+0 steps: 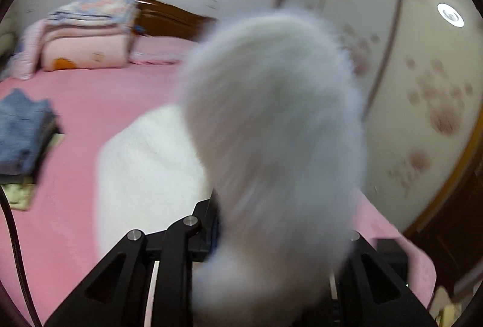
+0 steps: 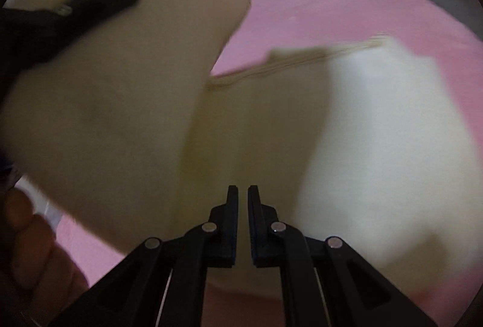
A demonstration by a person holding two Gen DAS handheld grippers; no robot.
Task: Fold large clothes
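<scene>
Left tongs' (image 1: 271, 236) tips behind fleece (image 1: 271, 115)

Your white fuzzy knit garment (image 1: 271, 121) looks soft and fluffy, its ribbed hem (image 2: 302, 61) coarser. Under it, the pink cloth bedsheet (image 1: 90, 103) is matt and smooth. Far off, the dark wooden headboard (image 1: 172, 19) shines slightly. Your matt black plastic left gripper (image 1: 265, 239) carries bright metal pins.

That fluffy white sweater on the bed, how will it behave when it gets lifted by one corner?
Probably floppy: the white sweater drapes in a soft lump over the left tool. It looks light for its bulk, being fuzzy and thick. The rest will likely drag on the pink sheet.
</scene>
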